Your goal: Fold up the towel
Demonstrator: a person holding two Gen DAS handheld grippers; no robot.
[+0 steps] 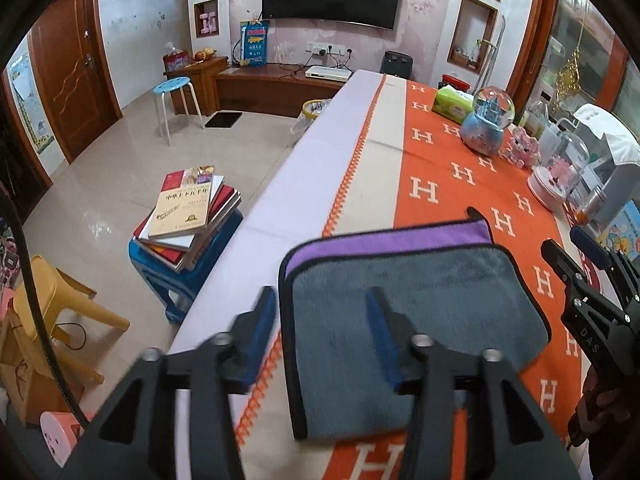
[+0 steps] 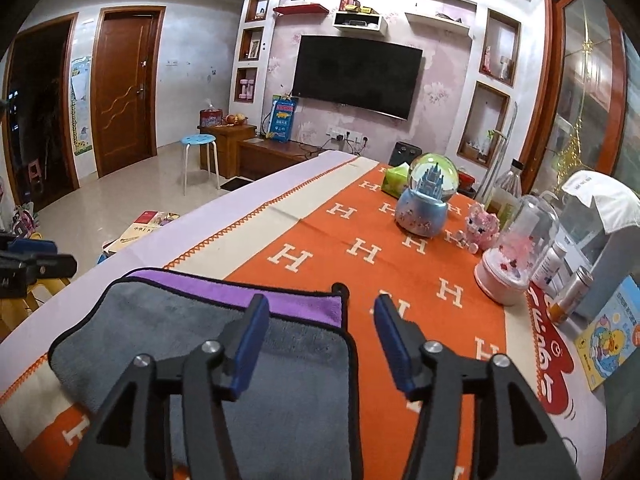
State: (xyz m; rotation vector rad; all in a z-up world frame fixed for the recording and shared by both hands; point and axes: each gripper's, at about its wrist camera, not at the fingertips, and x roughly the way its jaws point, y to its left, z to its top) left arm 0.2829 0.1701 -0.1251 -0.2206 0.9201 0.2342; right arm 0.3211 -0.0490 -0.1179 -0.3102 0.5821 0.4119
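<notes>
The towel (image 1: 416, 316) lies folded on the orange tablecloth, grey side up with a purple strip showing along its far edge; it also shows in the right wrist view (image 2: 208, 320). My left gripper (image 1: 320, 304) is open and empty, hovering over the towel's left edge, one finger off the towel and one above it. My right gripper (image 2: 320, 312) is open and empty above the towel's right edge. The right gripper also shows at the right side of the left wrist view (image 1: 576, 248).
An orange tablecloth (image 1: 440, 168) with white H marks covers the table. A snow globe (image 2: 426, 204), tissue pack (image 2: 394, 180), pink jars, bottles and a box stand along the right side. Books on a blue stool (image 1: 188, 216) stand left of the table.
</notes>
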